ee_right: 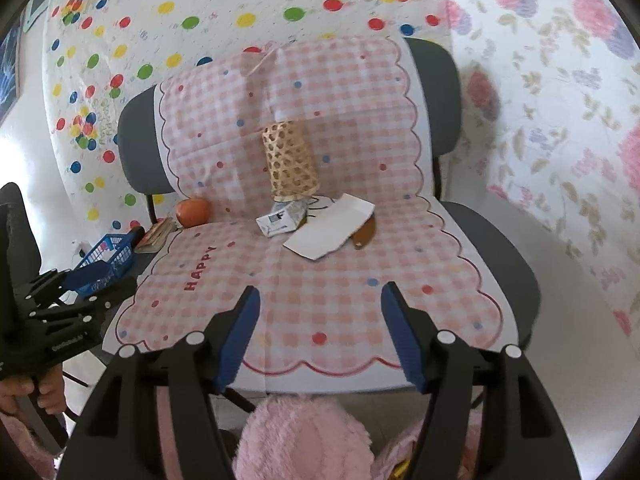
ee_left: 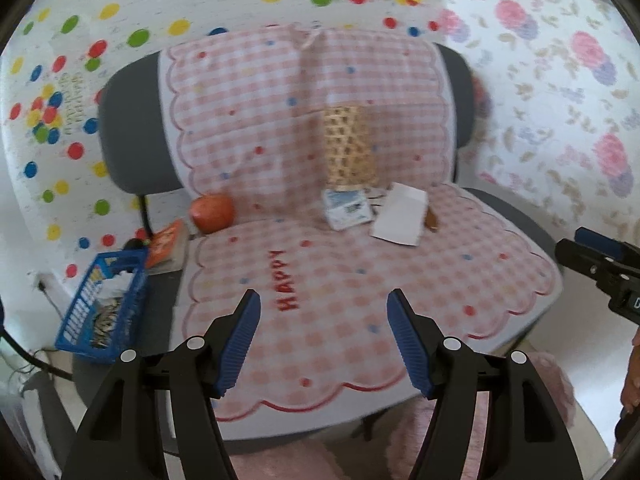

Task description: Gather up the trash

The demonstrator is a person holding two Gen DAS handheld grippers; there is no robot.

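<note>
On a chair draped with a pink checked cloth [ee_left: 360, 280] [ee_right: 320, 280] lie a white sheet of paper [ee_left: 400, 216] [ee_right: 328, 232], a small crumpled white-and-blue carton [ee_left: 347, 209] [ee_right: 280, 220] and a brown piece [ee_left: 432, 220] [ee_right: 366, 234] poking out from under the paper. A woven bamboo basket [ee_left: 349, 148] [ee_right: 289, 162] stands behind them against the backrest. An orange fruit [ee_left: 213, 212] [ee_right: 193, 212] rests at the seat's left. My left gripper [ee_left: 322, 340] hangs open over the seat's front, nothing between its fingers. My right gripper [ee_right: 318, 336] is open and empty too.
A blue plastic crate [ee_left: 106, 308] [ee_right: 106, 262] with scraps inside sits on a low surface left of the chair, beside an orange book [ee_left: 166, 244]. Fluffy pink fabric [ee_right: 304, 440] lies below the seat's front edge. Patterned sheets cover the wall behind.
</note>
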